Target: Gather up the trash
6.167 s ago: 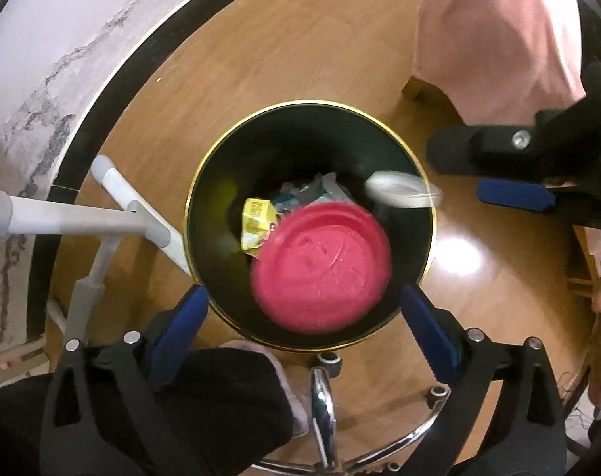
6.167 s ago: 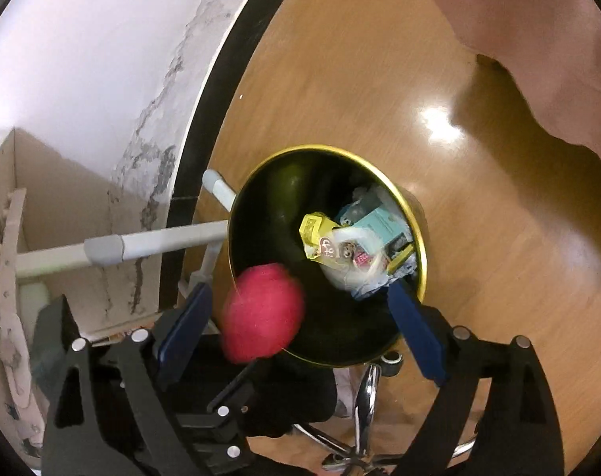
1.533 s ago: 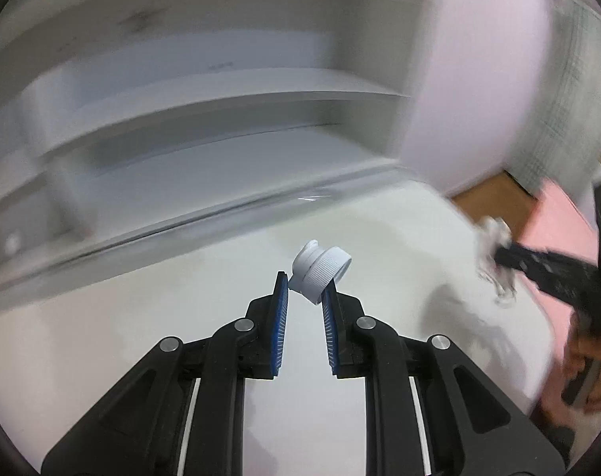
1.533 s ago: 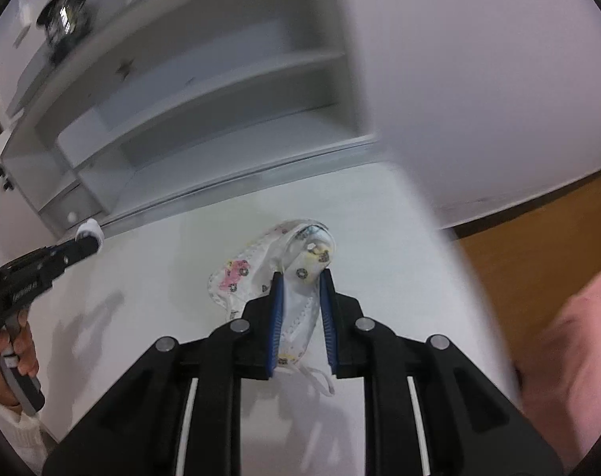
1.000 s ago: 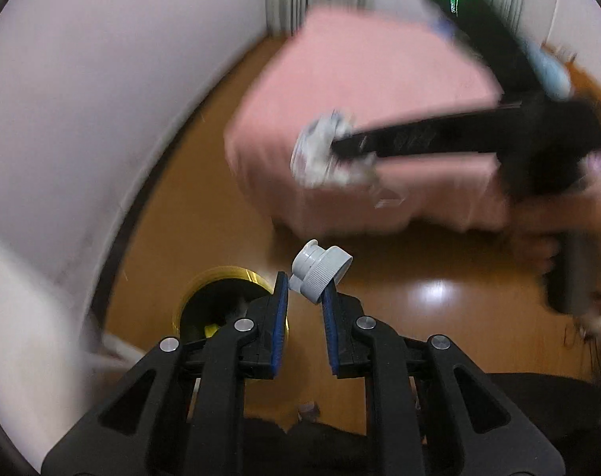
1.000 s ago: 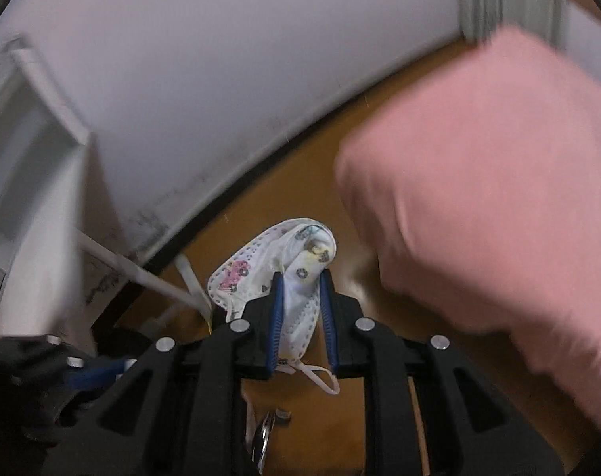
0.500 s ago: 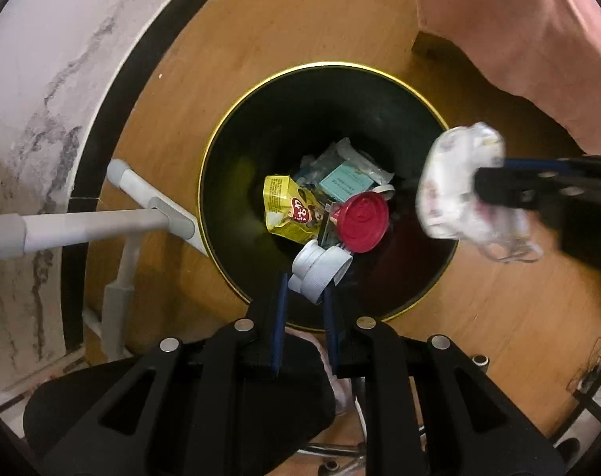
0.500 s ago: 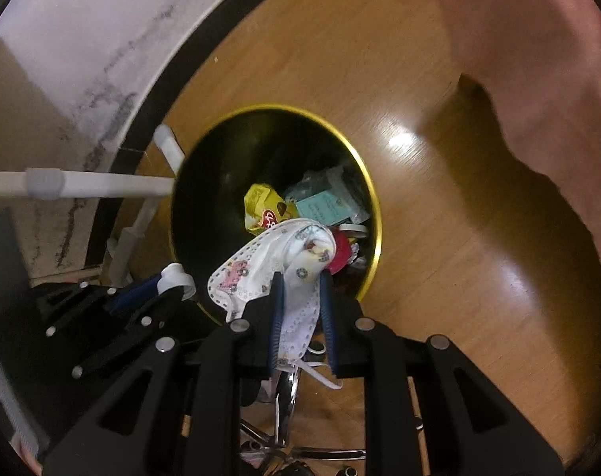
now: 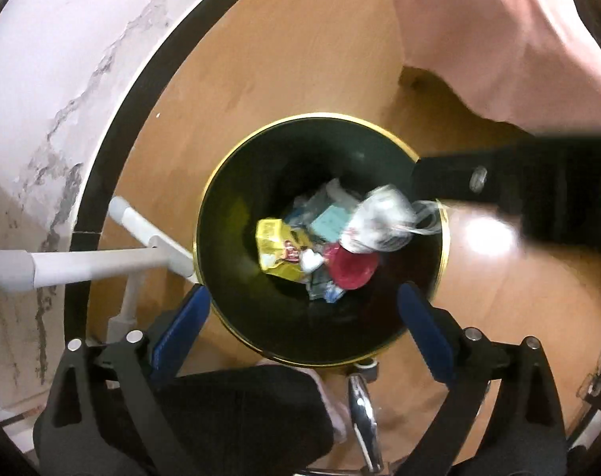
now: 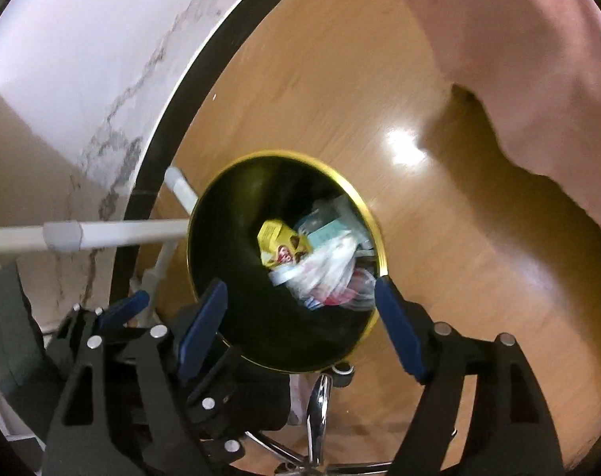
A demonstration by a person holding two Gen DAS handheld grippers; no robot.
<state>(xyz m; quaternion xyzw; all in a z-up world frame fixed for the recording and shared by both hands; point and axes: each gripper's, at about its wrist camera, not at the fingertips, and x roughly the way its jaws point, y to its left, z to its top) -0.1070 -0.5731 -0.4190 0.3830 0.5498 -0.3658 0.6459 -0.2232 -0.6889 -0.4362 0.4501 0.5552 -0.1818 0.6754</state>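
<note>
Below both hand-held grippers, the round black gold-rimmed bin (image 9: 237, 182) is holding a yellow wrapper (image 9: 274, 248), red plastic lid (image 9: 354, 267), white bottle cap (image 9: 311, 260) and falling patterned face mask (image 9: 379, 220). The left hand-held gripper (image 9: 302, 325) and right hand-held gripper (image 10: 300, 319) have just been opening, jaws standing wide and empty. Bare wooden floor (image 10: 439, 277) is lying rightward.

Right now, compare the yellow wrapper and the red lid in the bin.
The yellow wrapper is crumpled and printed; the red lid is a plain round disc. The wrapper lies toward the wall side of the bin, the lid nearer the pink cloth. Both rest among the trash at the bottom.
</note>
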